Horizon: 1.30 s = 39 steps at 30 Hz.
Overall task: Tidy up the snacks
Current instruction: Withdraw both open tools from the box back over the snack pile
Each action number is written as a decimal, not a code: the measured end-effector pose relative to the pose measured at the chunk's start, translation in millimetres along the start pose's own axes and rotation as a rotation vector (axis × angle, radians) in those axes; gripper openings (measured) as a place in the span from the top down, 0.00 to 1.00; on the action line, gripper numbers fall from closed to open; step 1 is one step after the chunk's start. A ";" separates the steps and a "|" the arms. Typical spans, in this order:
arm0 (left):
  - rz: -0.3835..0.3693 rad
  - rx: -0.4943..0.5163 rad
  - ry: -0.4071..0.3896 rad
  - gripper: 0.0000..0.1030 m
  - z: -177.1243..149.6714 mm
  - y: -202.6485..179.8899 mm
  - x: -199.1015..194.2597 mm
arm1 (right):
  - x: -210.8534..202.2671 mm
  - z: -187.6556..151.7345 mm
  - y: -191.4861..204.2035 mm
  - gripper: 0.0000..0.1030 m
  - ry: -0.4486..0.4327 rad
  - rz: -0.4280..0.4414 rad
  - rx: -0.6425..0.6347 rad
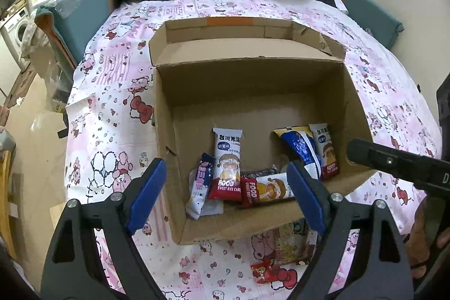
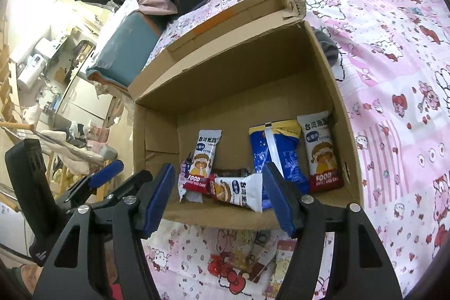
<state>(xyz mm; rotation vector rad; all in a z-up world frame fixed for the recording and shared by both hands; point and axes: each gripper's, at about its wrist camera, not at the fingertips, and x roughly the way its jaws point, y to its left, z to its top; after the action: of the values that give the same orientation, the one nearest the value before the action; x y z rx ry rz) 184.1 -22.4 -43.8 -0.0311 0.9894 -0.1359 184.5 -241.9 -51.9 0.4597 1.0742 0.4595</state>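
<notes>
While tilted down over the cardboard box [image 1: 253, 92], both grippers' fingers [image 1: 146, 193] [image 2: 277, 198] stand spread, empty.

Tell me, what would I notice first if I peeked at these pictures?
Probably the big open cardboard box in the middle of the pink cartoon bedsheet, with snack packets lying along its near side. Next, the two blue-tipped grippers, left gripper and right gripper, hanging open over those packets with nothing between them.
</notes>
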 end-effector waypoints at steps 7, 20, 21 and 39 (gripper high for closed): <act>0.006 -0.051 0.000 0.17 -11.8 11.4 -14.0 | -14.7 -12.0 -0.4 0.34 -0.008 -0.036 -0.007; 0.047 -0.080 -0.037 0.17 -37.0 22.5 -43.2 | -36.9 -44.2 0.3 0.34 -0.010 -0.040 0.008; 0.058 -0.091 -0.054 0.17 -37.9 24.1 -47.1 | -38.2 -47.0 -0.6 0.34 -0.010 -0.040 0.013; 0.003 -0.079 0.070 0.06 -60.1 12.2 -30.8 | -59.8 -72.2 -36.5 0.34 -0.014 -0.109 0.131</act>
<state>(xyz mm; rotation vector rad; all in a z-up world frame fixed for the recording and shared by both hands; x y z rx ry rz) 118.5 -4.2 -52.3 -0.0978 1.0641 -0.0960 99.8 -295.9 -58.4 0.5159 1.1134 0.2903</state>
